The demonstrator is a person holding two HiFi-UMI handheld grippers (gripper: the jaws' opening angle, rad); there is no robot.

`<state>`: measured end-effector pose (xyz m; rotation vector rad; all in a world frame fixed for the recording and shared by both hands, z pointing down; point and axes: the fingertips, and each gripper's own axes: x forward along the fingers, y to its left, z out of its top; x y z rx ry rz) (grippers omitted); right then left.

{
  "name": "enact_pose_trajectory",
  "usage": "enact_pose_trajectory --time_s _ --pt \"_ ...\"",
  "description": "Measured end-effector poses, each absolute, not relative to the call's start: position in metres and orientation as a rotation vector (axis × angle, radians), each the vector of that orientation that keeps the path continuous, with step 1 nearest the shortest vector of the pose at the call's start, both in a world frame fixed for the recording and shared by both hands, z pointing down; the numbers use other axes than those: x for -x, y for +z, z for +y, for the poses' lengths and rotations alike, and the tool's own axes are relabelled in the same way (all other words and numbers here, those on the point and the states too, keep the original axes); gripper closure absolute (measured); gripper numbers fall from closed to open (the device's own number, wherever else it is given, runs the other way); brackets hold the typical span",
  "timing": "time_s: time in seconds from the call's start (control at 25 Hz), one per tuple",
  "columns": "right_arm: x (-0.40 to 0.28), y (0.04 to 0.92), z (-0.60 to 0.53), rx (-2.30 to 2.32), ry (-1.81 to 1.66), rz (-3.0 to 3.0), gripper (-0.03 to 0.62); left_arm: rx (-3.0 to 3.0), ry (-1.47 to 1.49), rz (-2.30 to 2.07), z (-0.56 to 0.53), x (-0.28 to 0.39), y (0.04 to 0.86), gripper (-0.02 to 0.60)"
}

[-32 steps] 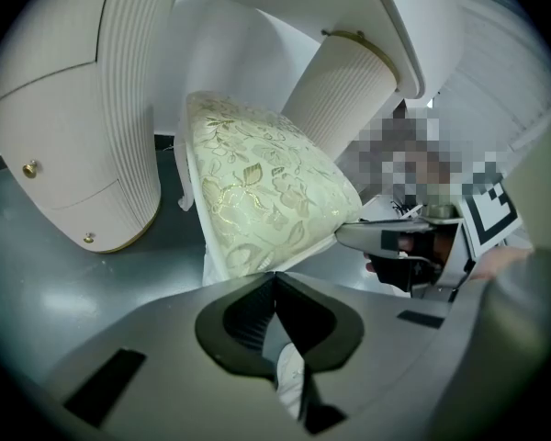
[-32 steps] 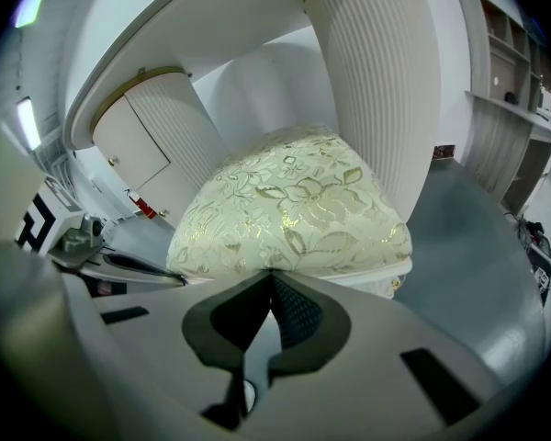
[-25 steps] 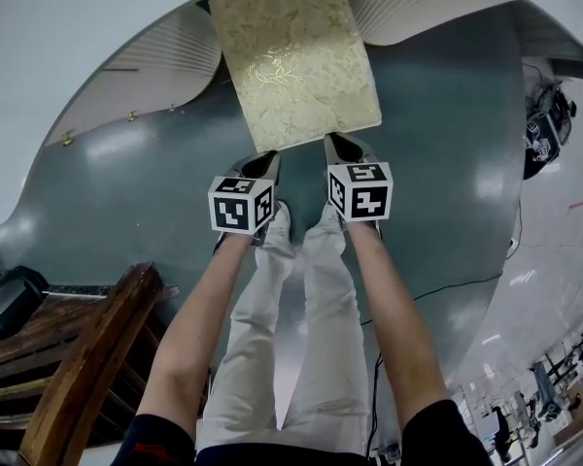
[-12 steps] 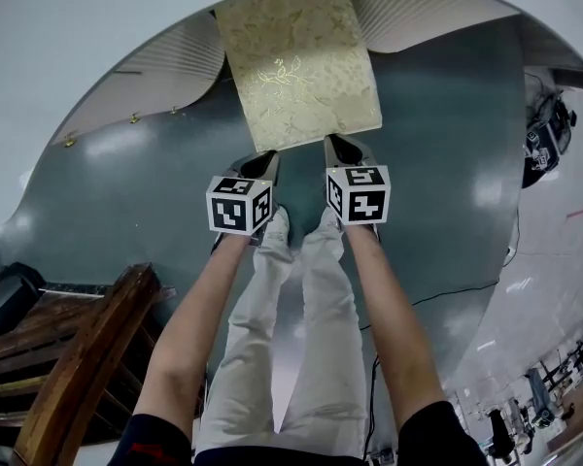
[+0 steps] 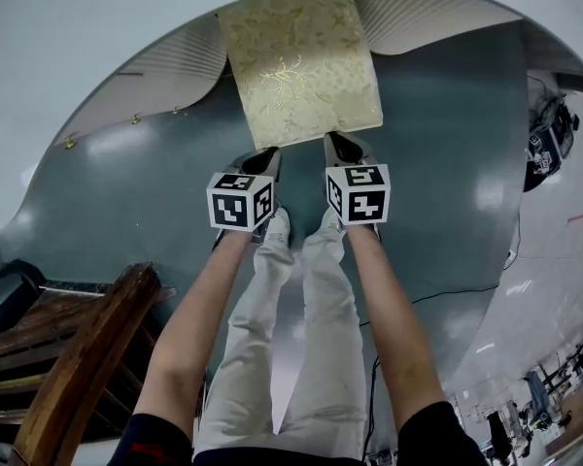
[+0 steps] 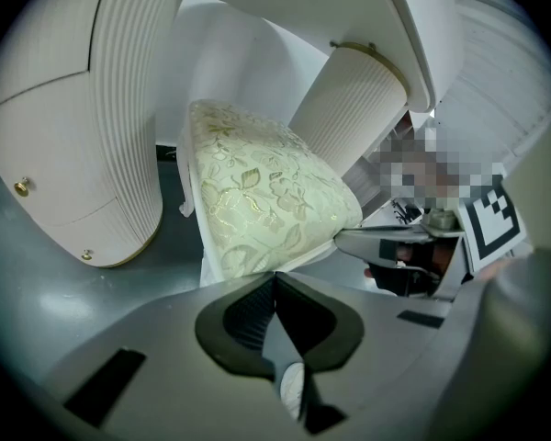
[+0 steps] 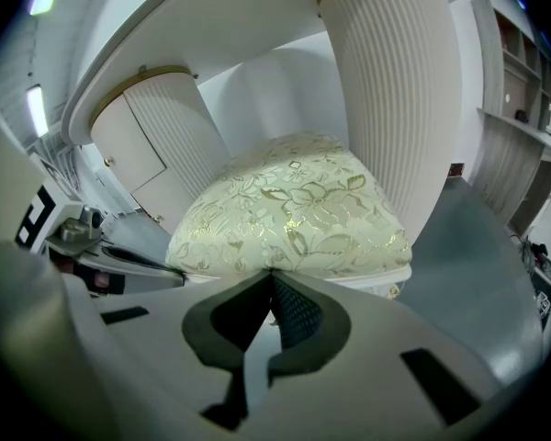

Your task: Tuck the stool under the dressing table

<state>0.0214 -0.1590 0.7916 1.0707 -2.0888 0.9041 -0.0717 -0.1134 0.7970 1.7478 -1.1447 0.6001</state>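
stool half under bench, near edge out over floor. left tongs and right tongs both closed, tips butted on that edge side by side: likely for pushing straight, not gripping.

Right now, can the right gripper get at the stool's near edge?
Probably yes: the right gripper, shut, sits right at the near edge of the stool, with nothing between them.

staged hall: dressing table, floor cable
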Motion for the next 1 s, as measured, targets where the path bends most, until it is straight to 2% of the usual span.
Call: enact_pose_trajectory --time_s 1.0 --pt "-0.009 0.789 -0.191 -1.054 0.881 -2.136 0.582 -1.756 0.577 -1.19 -0.151 0.072 0.795 0.566"
